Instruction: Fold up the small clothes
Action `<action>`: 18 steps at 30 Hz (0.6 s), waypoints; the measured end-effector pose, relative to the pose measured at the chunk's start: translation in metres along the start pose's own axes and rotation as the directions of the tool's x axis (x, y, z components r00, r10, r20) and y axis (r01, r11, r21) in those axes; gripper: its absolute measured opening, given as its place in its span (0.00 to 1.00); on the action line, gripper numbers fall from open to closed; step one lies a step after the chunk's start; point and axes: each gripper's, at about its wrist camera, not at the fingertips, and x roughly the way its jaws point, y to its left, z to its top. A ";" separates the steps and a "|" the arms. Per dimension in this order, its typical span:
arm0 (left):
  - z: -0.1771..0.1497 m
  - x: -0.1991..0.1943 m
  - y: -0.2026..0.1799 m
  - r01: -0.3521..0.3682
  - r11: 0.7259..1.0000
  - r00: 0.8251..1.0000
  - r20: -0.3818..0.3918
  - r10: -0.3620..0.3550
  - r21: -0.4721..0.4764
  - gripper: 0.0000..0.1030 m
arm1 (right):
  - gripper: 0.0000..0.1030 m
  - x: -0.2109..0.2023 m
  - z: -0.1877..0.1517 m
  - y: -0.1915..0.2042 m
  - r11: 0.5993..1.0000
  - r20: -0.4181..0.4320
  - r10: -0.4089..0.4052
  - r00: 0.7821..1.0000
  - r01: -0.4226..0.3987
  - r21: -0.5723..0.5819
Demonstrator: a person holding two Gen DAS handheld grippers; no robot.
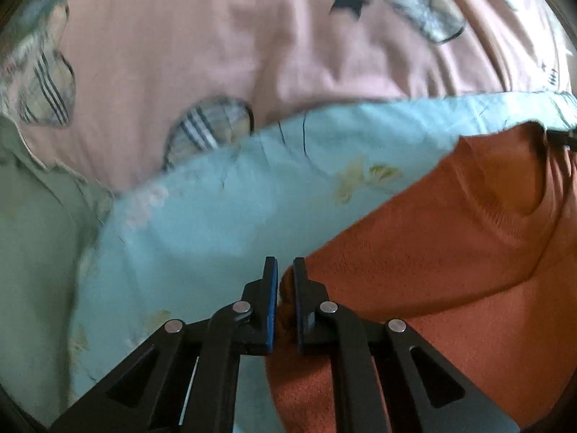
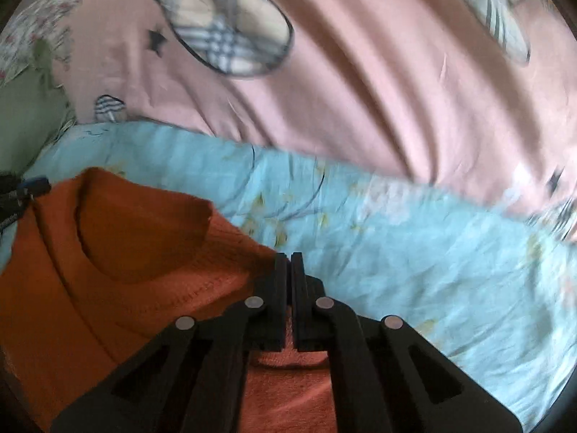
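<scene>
An orange knit top (image 1: 450, 252) with a round ribbed neckline lies over a light blue floral sheet (image 1: 202, 216). My left gripper (image 1: 285, 267) is shut on the top's left shoulder edge, with orange fabric pinched between its jaws. In the right wrist view the same top (image 2: 119, 252) fills the lower left, neckline open toward the camera. My right gripper (image 2: 290, 259) is shut on the top's right shoulder edge. The other gripper's tip (image 2: 32, 186) shows at the far left edge, holding the opposite shoulder.
A pink bedcover (image 1: 223, 54) with plaid patches and black stars lies beyond the blue sheet (image 2: 414, 252); it also fills the upper right wrist view (image 2: 378, 90). A pale green cloth (image 1: 32, 234) sits at the left.
</scene>
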 end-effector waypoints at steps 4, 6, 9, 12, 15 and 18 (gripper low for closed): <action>-0.004 0.028 0.001 -0.123 0.992 0.990 -0.064 0.122 -0.012 0.07 | 0.03 0.022 -0.001 0.017 0.995 -0.058 -0.070 0.996 0.066 -0.068; -0.005 0.032 0.013 -0.084 0.993 0.993 -0.095 0.076 -0.085 0.08 | 0.09 0.015 0.002 0.007 1.000 -0.058 -0.022 0.998 0.022 0.003; -0.003 0.009 0.027 -0.032 0.990 0.998 -0.064 0.023 -0.138 0.16 | 0.54 -0.019 0.004 -0.009 0.995 -0.013 0.040 0.999 -0.038 0.091; -0.008 -0.027 0.034 -0.042 0.988 0.999 -0.021 0.039 -0.147 0.26 | 0.67 -0.060 -0.005 -0.015 0.991 0.041 0.073 0.996 -0.077 0.112; -0.026 -0.063 0.037 -0.002 0.982 1.000 0.007 0.003 -0.188 0.44 | 0.67 -0.096 -0.026 -0.016 0.981 0.050 0.117 0.992 -0.124 0.151; -0.054 -0.098 0.035 0.030 0.972 1.000 0.004 -0.030 -0.231 0.45 | 0.67 -0.130 -0.061 -0.009 0.970 0.056 0.155 0.986 -0.163 0.178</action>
